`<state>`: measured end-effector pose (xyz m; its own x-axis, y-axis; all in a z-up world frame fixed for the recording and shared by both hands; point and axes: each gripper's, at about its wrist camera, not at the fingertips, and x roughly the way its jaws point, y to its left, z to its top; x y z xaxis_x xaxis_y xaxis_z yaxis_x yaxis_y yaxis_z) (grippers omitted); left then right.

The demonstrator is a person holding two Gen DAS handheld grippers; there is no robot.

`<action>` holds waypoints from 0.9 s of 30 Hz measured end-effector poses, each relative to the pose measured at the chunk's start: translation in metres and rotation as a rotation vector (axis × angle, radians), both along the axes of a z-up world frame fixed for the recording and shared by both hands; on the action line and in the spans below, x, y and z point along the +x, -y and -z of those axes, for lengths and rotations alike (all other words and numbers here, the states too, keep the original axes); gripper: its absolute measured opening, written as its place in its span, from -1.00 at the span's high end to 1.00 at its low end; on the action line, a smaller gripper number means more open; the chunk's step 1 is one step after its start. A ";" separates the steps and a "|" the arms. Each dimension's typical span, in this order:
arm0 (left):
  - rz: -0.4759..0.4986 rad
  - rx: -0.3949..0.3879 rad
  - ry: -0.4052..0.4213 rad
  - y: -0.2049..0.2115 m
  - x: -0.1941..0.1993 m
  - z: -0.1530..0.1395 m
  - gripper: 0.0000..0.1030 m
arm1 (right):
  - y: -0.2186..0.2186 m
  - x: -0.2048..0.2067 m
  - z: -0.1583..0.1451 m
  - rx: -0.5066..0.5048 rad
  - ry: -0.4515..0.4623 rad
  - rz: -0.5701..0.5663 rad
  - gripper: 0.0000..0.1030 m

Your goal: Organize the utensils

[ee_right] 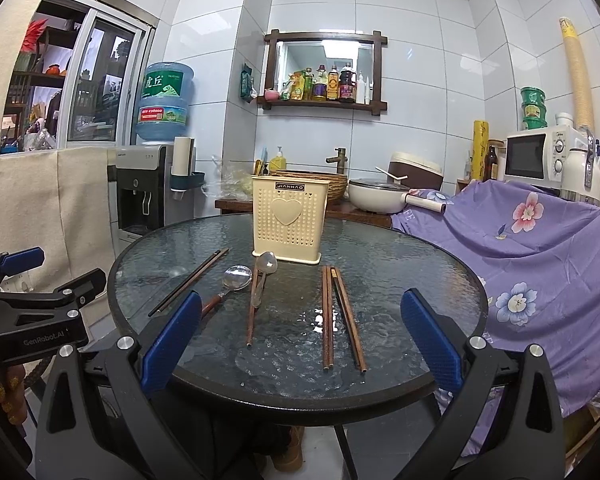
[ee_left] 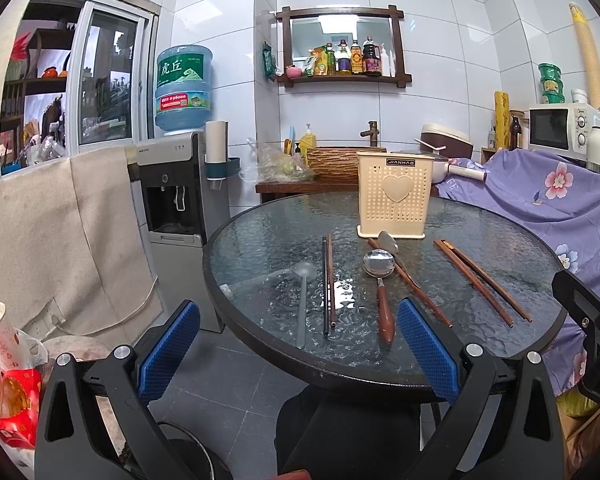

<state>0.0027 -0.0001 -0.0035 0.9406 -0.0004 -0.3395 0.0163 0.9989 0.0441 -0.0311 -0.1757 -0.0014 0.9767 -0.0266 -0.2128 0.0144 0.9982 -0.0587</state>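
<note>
A cream perforated utensil holder (ee_left: pixel 396 196) (ee_right: pixel 288 220) stands upright at the far side of the round glass table (ee_left: pixel 260 240) (ee_right: pixel 420 280). In front of it lie a dark chopstick pair (ee_left: pixel 328 284) (ee_right: pixel 188 284), a wooden-handled spoon (ee_left: pixel 382 296) (ee_right: pixel 236 278), a metal spoon (ee_left: pixel 388 240) (ee_right: pixel 266 264) resting across a single brown chopstick (ee_left: pixel 416 288) (ee_right: pixel 253 312), and several brown chopsticks (ee_left: pixel 480 284) (ee_right: pixel 336 320). My left gripper (ee_left: pixel 300 354) is open at the table's near edge, holding nothing. My right gripper (ee_right: pixel 300 338) is also open and holds nothing.
A water dispenser (ee_left: pixel 176 200) stands left of the table. Behind it is a wooden counter with a sink basin (ee_right: pixel 332 188) and a white pot (ee_right: pixel 376 196). A purple flowered cloth (ee_right: pixel 520 248) covers furniture on the right. A red bag (ee_left: pixel 16 404) sits on the floor at left.
</note>
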 end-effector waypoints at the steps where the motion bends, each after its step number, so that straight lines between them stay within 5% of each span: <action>1: 0.000 0.000 0.000 0.000 0.000 0.000 -0.89 | 0.000 0.001 0.000 0.000 -0.001 0.000 -0.91; 27: -0.007 -0.005 -0.007 -0.006 0.003 0.005 -0.89 | 0.000 0.002 0.003 0.000 -0.002 0.002 -0.91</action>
